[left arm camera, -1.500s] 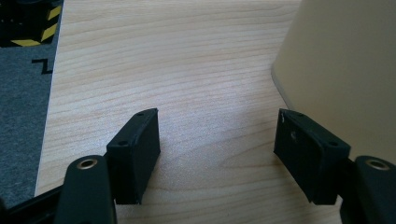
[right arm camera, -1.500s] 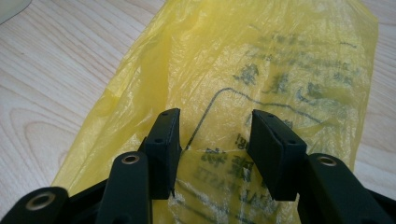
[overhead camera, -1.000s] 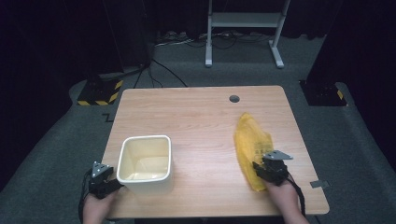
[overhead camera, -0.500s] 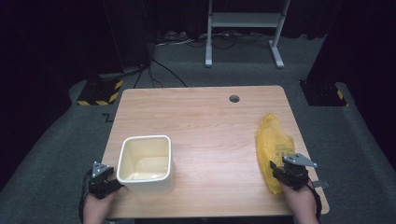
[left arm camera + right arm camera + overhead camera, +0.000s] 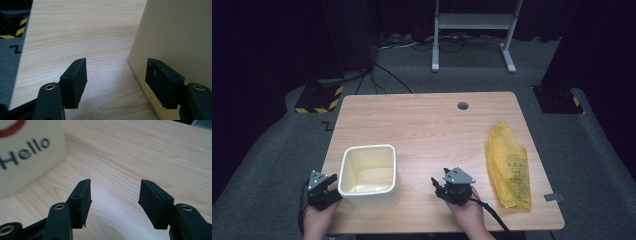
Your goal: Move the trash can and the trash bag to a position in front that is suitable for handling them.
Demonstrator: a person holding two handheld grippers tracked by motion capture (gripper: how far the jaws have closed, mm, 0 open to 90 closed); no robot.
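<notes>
Centrally, near the front edge of the light wooden table: standing upright, a cream square plastic tub, printed "Hello" on the wall seen in the right gripper view. Lying well apart at the table's right side, a crumpled yellow plastic bag, touching neither gripper.

Left gripper: sitting at the tub's front left corner, jaws standing wide and gripping nothing; one jaw resting just beside or against the tub's outer wall, contact not decidable, the other hanging over bare wood. Left hand: entering from the bottom edge, holding the gripper low over the table and pointing it forward and slightly rightward toward the tub.

Right gripper: hovering over bare table between tub and bag, nearer the tub, jaws parted about midway, having just been opening, with only wood grain showing between them. Right hand: coming in from the bottom edge, aiming the gripper forward and leftward, the tub's printed wall lying ahead to its left, cable trailing back over the table's front edge.
</notes>
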